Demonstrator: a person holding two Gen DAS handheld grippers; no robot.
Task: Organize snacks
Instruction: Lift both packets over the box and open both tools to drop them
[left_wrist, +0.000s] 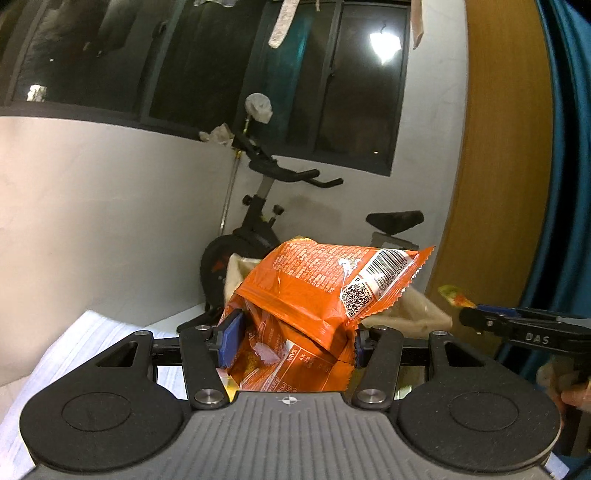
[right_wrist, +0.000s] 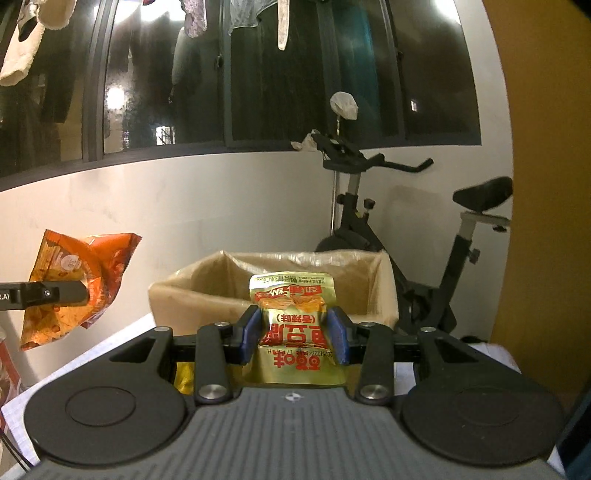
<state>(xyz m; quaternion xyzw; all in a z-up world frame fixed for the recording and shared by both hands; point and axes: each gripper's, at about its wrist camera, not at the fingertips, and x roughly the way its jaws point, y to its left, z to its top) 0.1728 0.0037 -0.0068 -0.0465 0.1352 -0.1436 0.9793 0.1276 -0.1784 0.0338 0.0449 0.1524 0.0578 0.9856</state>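
Holding one snack each, both tools are off the bench with a load pinched between their blue pads. The left tool (left_wrist: 291, 341) is partly closed on a crumpled orange foil snack bag (left_wrist: 317, 295), whose barcoded end sticks up and to the right above the pads. The right tool (right_wrist: 293, 338) is closed to a narrower gap on a small gold foil snack packet with red lettering (right_wrist: 293, 325), held upright with its print upside down.

What the next move seems to turn on is the tan box lined with clear plastic (right_wrist: 192, 288): it sits straight ahead of the right tool, just beyond and below the gold packet, with its long side running across the view. From the left tool, only a pale edge of the box shows behind the orange bag, ahead and towards the right. By that reading the right hand looks better lined up with the opening, though which is closer cannot be settled.
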